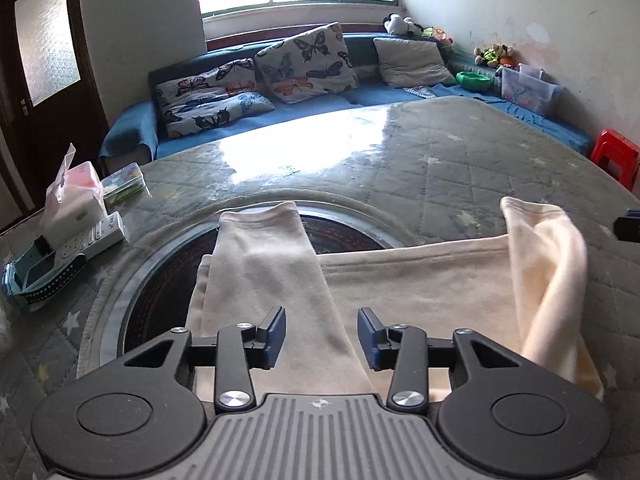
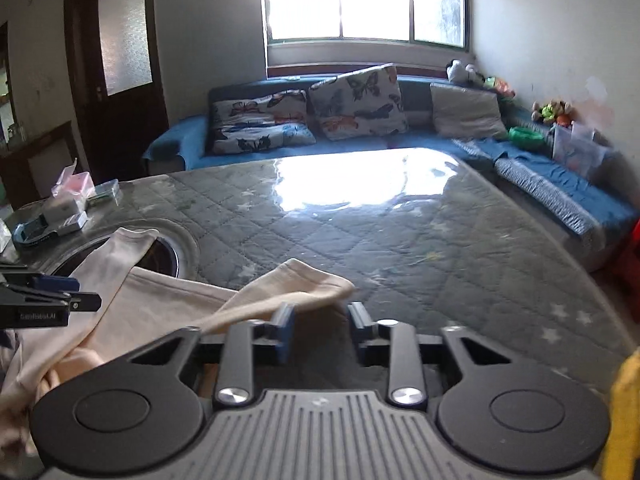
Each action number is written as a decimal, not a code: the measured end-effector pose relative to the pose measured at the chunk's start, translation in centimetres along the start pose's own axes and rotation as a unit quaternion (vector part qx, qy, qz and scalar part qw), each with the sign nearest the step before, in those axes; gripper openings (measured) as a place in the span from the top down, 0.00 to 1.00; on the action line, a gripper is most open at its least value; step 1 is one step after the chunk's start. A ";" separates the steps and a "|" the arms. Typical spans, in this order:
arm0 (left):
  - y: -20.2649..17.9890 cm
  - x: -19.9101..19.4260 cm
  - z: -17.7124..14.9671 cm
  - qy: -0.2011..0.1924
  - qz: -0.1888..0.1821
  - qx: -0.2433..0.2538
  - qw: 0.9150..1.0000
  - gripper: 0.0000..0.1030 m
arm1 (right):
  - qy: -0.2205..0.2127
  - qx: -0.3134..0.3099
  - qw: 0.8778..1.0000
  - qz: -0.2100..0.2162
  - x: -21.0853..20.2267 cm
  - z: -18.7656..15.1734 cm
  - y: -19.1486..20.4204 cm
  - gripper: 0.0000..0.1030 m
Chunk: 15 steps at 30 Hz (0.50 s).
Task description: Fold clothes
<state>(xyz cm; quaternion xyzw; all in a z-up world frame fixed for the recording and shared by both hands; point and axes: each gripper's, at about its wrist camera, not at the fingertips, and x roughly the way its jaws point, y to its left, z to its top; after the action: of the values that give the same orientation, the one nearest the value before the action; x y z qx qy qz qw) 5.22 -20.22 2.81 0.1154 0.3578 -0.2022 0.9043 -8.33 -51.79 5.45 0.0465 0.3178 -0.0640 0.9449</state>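
The cream garment (image 1: 420, 280) lies on the quilted table (image 1: 460, 152), one sleeve running between and beyond the left gripper (image 1: 322, 336)'s parted, unpressing fingers, the other sleeve draped just ahead of the right gripper (image 2: 322, 320)'s half-open, empty fingers.

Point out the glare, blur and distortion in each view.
Left wrist: window glare whitens the table cover; the right sleeve is smeared; fisheye bows the table edge. Right wrist: the same glare patch, a blown-out window, and soft sleeve edges.
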 end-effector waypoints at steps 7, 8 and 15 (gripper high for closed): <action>1.8 2.5 1.7 0.002 0.004 -0.031 1.000 0.60 | 0.024 0.016 1.000 0.006 3.5 0.0 0.4 0.68; 1.9 3.0 2.0 0.005 0.002 -0.038 0.999 0.60 | 0.027 0.017 0.999 0.006 3.8 -0.1 0.4 0.67; 2.0 5.7 4.2 0.004 0.002 -0.067 0.998 0.58 | 0.037 0.022 0.999 0.008 4.9 -0.4 0.1 0.67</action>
<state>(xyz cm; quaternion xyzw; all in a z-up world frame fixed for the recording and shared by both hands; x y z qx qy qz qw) 12.39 -21.59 2.05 0.0559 0.3740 -0.1757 0.9089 -4.74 -52.08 2.15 0.0720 0.3511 -0.0614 0.9316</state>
